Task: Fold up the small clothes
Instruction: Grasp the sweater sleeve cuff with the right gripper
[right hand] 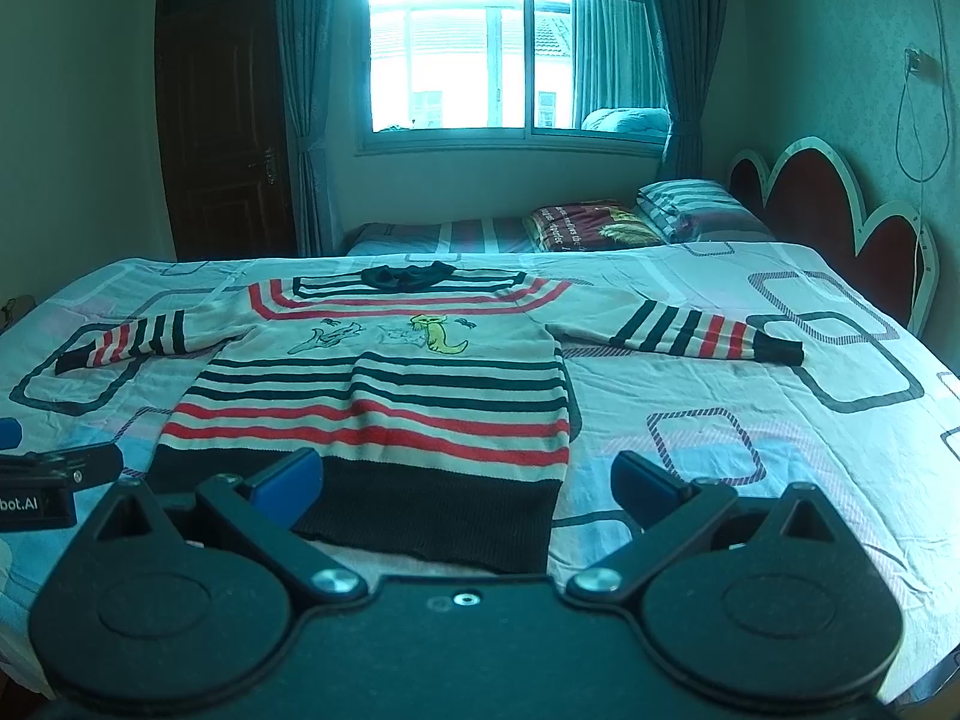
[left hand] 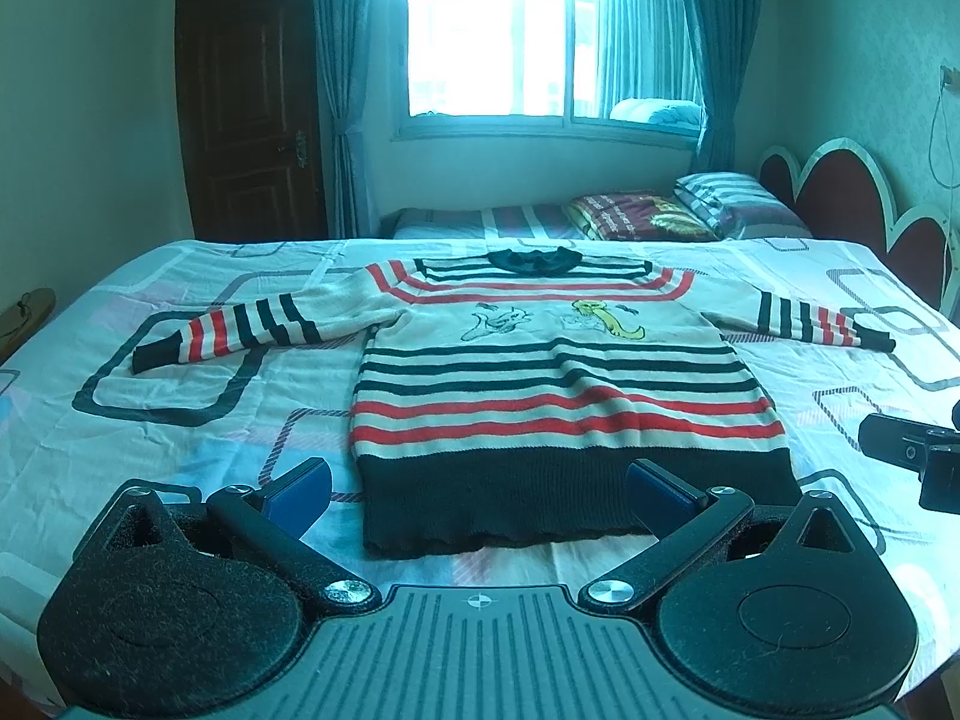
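**Inspector A:** Item under review: one child's knitted sweater (left hand: 558, 396), laid flat and face up on the bed sheet (left hand: 180, 420), collar pointing toward the window (left hand: 540, 42). Cream ground, black and red horizontal stripes, a broad black ribbed hem (left hand: 576, 498) nearest the cameras. Both sleeves (left hand: 240, 330) lie spread outward, each ending in a dark ribbed cuff.

**Inspector B:** Confirmed from the right wrist view. The chest carries outline cartoon figures, one filled yellow (right hand: 441, 333). The dark collar (right hand: 408, 276) sits bunched at the far edge. The knit lies mostly smooth; the cotton sheet beneath shows fine creases and a print of rounded rectangles.

**Inspector A:** Condition of the left tongs (left hand: 477, 489): spread wide, blue pads (left hand: 300, 489) on black linkage arms, holding nothing. They hover just short of the hem, one pad off its left corner, the other above the ribbing.

**Inspector B:** The right tongs (right hand: 465, 486) are likewise spread and empty. The left pad (right hand: 288, 483) overlaps the hem in the frame; the other sits over bare sheet right of the sweater. Contact with the fabric cannot be judged.

**Inspector A:** Surroundings: a second bed behind with a striped pillow (left hand: 729, 198), a scalloped red headboard (left hand: 840, 192), teal curtains (left hand: 342, 90), a dark panelled wooden door (left hand: 252, 96).
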